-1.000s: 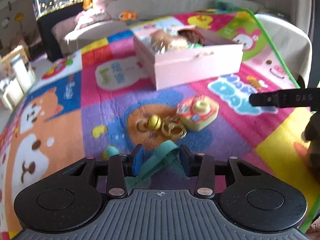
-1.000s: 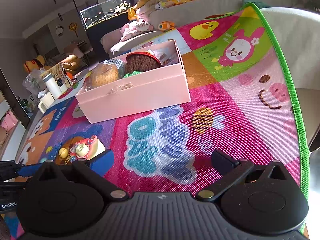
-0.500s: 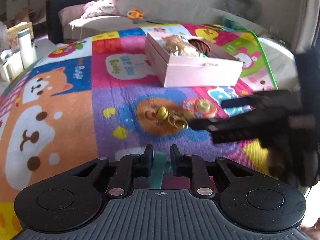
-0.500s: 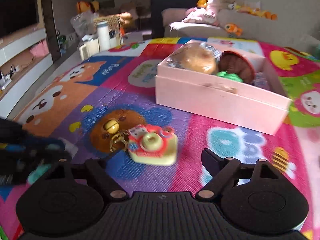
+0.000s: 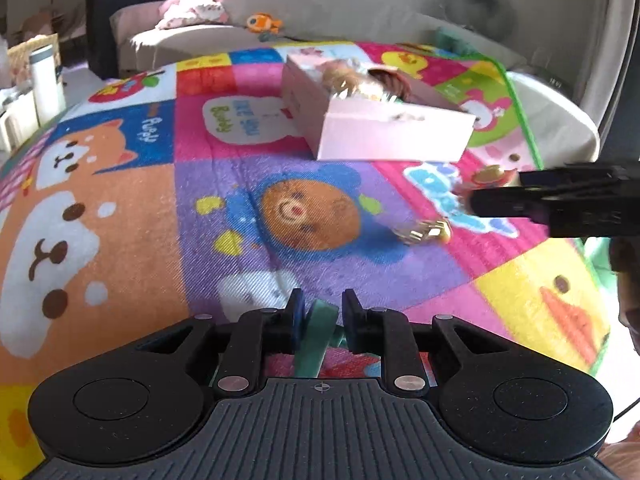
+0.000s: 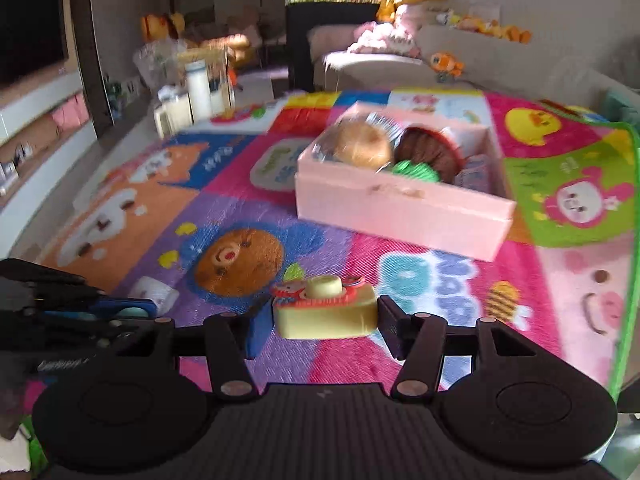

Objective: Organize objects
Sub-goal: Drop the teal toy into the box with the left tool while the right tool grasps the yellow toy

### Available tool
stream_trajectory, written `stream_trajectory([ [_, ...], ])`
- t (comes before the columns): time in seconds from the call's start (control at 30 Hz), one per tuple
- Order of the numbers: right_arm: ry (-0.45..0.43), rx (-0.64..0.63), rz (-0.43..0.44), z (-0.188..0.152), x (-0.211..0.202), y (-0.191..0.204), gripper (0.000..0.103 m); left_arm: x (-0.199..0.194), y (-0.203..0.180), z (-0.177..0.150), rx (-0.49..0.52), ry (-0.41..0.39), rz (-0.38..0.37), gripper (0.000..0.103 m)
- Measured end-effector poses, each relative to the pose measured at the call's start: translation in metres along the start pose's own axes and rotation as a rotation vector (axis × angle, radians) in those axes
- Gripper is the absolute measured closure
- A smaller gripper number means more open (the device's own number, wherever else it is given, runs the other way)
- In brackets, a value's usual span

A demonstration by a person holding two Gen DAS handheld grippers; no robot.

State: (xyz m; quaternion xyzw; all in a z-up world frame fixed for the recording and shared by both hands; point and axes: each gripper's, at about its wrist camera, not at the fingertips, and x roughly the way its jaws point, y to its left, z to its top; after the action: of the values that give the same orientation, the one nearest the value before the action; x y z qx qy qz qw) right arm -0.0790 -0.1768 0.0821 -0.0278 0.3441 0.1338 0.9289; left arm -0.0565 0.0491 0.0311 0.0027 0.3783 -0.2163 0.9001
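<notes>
Left gripper (image 5: 320, 314) is clamped on a teal strap (image 5: 316, 336), low over the mat (image 5: 120, 240). Right gripper (image 6: 326, 322) is closing on the toy camera (image 6: 326, 312), pads right against its sides, held above the mat in front of the pink box (image 6: 400, 208).
</notes>
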Motion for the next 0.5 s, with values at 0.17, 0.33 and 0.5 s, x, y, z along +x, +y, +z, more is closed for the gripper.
stream_trajectory([
  [0.17, -0.093, 0.062, -0.012, -0.003, -0.044, -0.023, 0.047, -0.020, -0.016, 0.022, 0.055, -0.055, -0.004, 0.082],
  [0.33, -0.184, 0.105, -0.026, -0.008, -0.074, -0.040, 0.047, -0.029, -0.028, 0.050, 0.059, -0.103, -0.042, 0.089],
  [0.5, -0.224, 0.107, -0.059, -0.019, -0.085, -0.053, 0.047, -0.029, -0.040, 0.073, 0.064, -0.144, -0.039, 0.089],
])
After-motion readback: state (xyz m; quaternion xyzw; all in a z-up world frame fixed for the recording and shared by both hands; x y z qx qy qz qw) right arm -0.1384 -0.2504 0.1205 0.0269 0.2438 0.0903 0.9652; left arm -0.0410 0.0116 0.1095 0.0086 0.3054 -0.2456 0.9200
